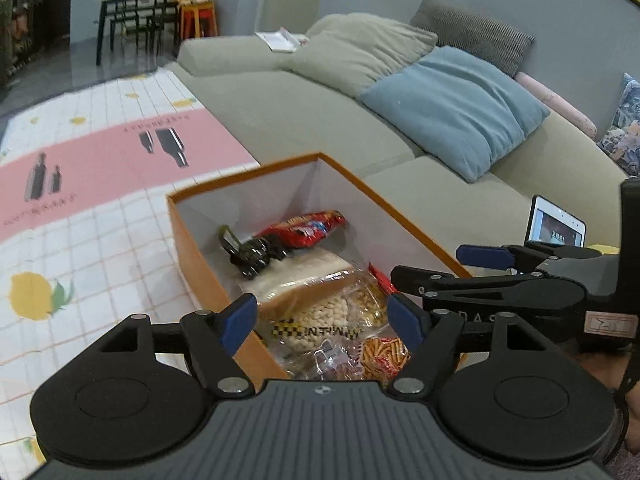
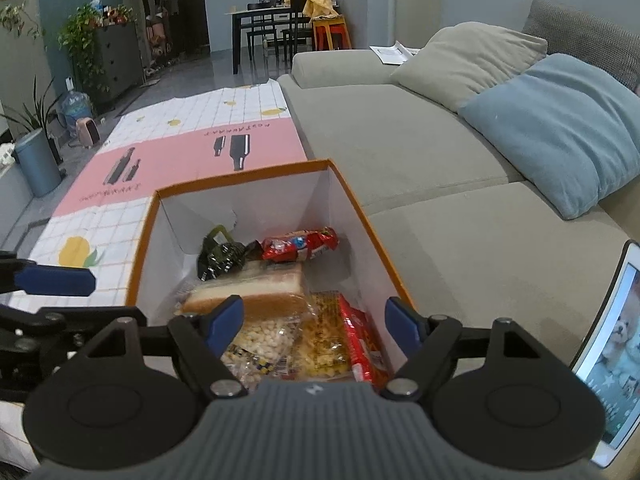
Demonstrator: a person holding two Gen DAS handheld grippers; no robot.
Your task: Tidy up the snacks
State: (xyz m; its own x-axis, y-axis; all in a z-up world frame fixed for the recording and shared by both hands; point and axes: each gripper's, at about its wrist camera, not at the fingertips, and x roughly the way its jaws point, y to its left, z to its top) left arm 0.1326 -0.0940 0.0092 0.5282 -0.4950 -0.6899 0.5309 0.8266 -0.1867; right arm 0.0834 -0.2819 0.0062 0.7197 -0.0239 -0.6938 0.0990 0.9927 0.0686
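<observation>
An orange box (image 1: pixel 192 248) with white inner walls (image 2: pixel 140 256) stands on the floor mat beside the sofa. It holds several snacks: a red packet (image 1: pixel 308 228) (image 2: pixel 300 246), a dark green packet (image 1: pixel 256 256) (image 2: pixel 220 254), a bagged bread loaf (image 1: pixel 304 276) (image 2: pixel 256 290), a clear bag of pale puffs (image 1: pixel 324 312) (image 2: pixel 260 338), a yellow snack bag (image 2: pixel 324 340) and a red pack (image 2: pixel 364 340). My left gripper (image 1: pixel 322 320) is open and empty over the near end of the box. My right gripper (image 2: pixel 314 322) is open and empty over the same end; it also shows in the left wrist view (image 1: pixel 460 264).
A grey-green sofa (image 2: pixel 400 140) with blue (image 2: pixel 560 128) and beige cushions runs along the right. A tablet (image 2: pixel 612 352) with its screen lit leans by the sofa. A pink and white checked mat (image 1: pixel 100 200) covers the floor to the left. A dining table and chairs stand far back.
</observation>
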